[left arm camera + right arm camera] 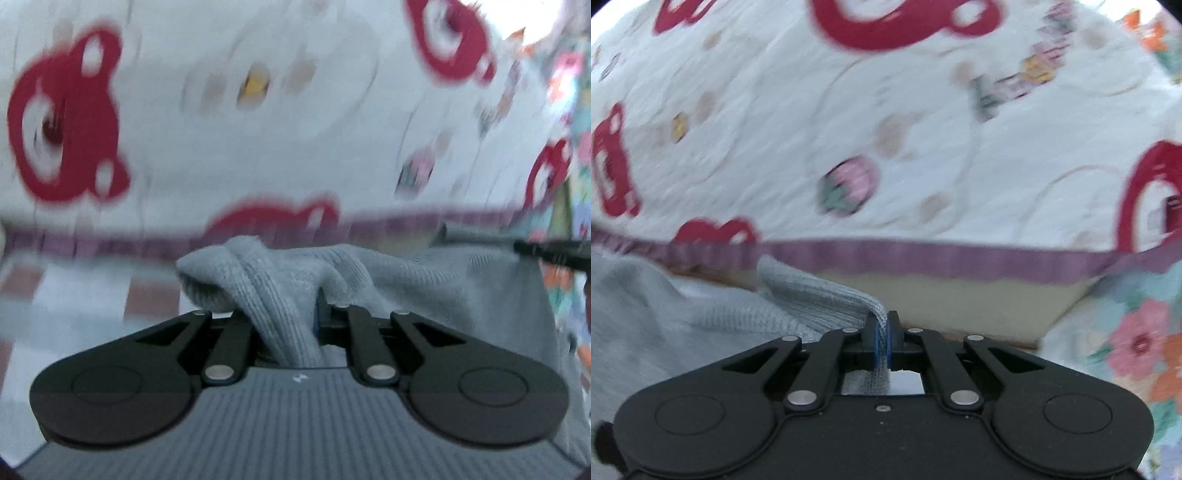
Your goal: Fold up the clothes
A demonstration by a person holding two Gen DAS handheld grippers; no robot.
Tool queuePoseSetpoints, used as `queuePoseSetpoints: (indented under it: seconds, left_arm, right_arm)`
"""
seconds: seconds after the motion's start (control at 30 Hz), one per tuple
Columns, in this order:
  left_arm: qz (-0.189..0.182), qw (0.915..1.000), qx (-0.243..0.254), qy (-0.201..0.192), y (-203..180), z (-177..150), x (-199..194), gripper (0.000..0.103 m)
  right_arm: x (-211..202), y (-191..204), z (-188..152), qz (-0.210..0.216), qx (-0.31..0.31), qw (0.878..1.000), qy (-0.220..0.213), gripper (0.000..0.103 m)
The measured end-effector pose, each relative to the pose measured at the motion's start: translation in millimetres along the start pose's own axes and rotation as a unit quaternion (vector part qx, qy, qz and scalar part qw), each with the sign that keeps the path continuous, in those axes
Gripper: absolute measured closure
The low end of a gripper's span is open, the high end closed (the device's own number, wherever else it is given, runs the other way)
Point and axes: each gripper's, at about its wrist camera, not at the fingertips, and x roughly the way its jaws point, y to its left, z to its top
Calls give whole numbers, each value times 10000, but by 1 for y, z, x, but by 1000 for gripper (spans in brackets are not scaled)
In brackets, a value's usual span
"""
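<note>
A light grey knitted garment (424, 273) hangs lifted in front of a bed. My left gripper (284, 317) is shut on a bunched ribbed edge of it; the cloth drapes over the jaws and hides the fingertips. In the right wrist view the same grey garment (701, 306) stretches off to the left, and my right gripper (882, 325) is shut on a thin ribbed edge pinched between its blue pads. At the right edge of the left wrist view, the tip of the other gripper (550, 251) shows as a dark bar.
A white quilt (923, 129) with red bear heads and a purple trim (923, 254) covers the bed ahead. A floral fabric (1137, 339) hangs at the right. Red and white floor tiles (74, 288) show low on the left.
</note>
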Motion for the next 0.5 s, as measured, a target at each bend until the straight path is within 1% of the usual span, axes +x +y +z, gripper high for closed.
queuePoseSetpoints:
  seconds: [0.03, 0.07, 0.1, 0.13, 0.17, 0.2, 0.23, 0.27, 0.3, 0.37, 0.43, 0.5]
  left_arm:
    - [138, 9999, 49, -27, -3, -5, 4, 91]
    - [311, 9995, 41, 63, -4, -12, 13, 85]
    - [483, 9987, 33, 153, -5, -18, 21, 72]
    - [609, 9969, -71, 486, -1, -28, 36, 66]
    - [704, 9925, -235, 968, 5, -38, 54, 65]
    - [734, 9871, -483, 1338, 14, -48, 68, 66]
    - [723, 9807, -782, 1638, 24, -58, 79, 66]
    - [704, 9767, -990, 1770, 32, -64, 84, 64]
    - [680, 9747, -1142, 1799, 38, -68, 85, 62]
    - [589, 9749, -1142, 1818, 44, -70, 87, 61]
    - [488, 9756, -1075, 1853, 47, -65, 90, 59]
    - [402, 9785, -908, 1808, 50, -57, 93, 56]
  right_arm:
    - [-2, -11, -3, -150, 172, 9997, -80, 100]
    - [-4, -21, -6, -300, 344, 9988, -159, 99]
    - [-1, -31, -11, -401, 511, 9978, -152, 98]
    - [13, -40, -19, -373, 647, 9972, 102, 93]
    - [30, -49, -28, -300, 740, 9957, 471, 83]
    - [44, -58, -38, -247, 865, 9928, 792, 76]
    - [55, -66, -47, -208, 1039, 9886, 1066, 71]
    - [66, -75, -56, -168, 1212, 9834, 1339, 71]
    - [74, -82, -63, -126, 1386, 9780, 1552, 70]
    - [77, -94, -73, -6, 1716, 9706, 1686, 69]
    - [75, -101, -76, 262, 1827, 9692, 1629, 65]
    - [76, -101, -74, 573, 1686, 9708, 1607, 65]
